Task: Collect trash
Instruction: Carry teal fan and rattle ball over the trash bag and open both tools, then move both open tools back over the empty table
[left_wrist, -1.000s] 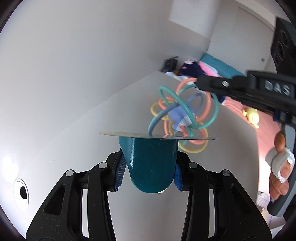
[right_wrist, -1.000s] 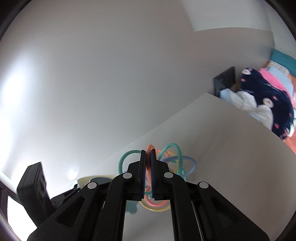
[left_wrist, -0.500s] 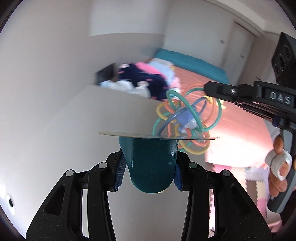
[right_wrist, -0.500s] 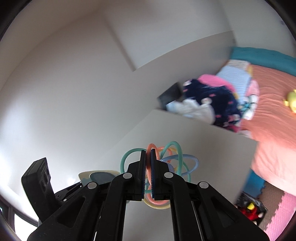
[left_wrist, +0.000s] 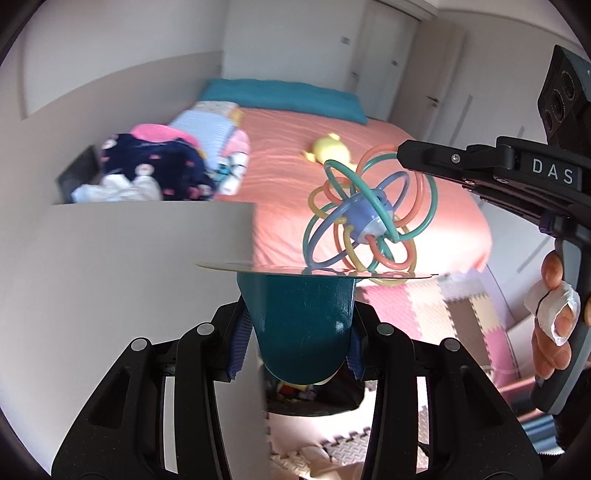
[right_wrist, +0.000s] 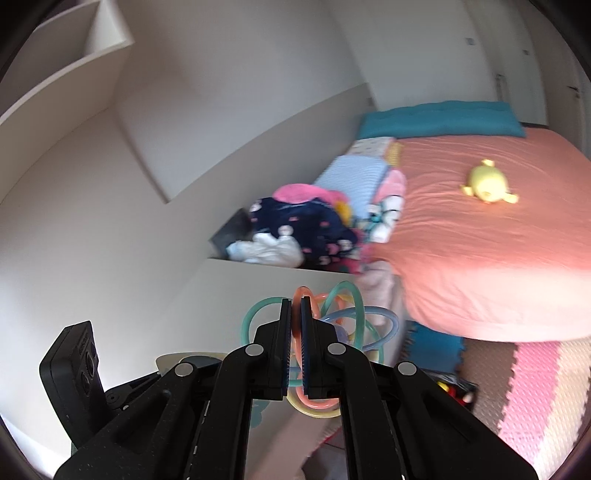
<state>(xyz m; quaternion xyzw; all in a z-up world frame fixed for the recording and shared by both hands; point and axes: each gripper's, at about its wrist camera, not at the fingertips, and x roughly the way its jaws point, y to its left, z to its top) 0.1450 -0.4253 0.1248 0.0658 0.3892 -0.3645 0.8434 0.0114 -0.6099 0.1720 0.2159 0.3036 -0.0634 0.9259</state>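
Teal plastic fills the left gripper (left_wrist: 297, 343): its jaws are clamped on the handle of a dustpan (left_wrist: 301, 325), whose thin pan edge runs level just beyond the fingertips, likely kept flat so it can serve as a tray. Right above that edge hangs the loop toy (left_wrist: 369, 218), a ball of coloured rings; whether its lowest rings touch the pan I cannot tell. The right gripper (right_wrist: 295, 321) reaches in from the side with its jaws pinched tight on one orange ring, so the toy dangles from that ring over the pan. Beyond both jaws lie a white surface (left_wrist: 129, 266), then the bed (left_wrist: 369, 155) with a yellow plush (right_wrist: 487, 182) and heaped clothes (right_wrist: 295, 225).
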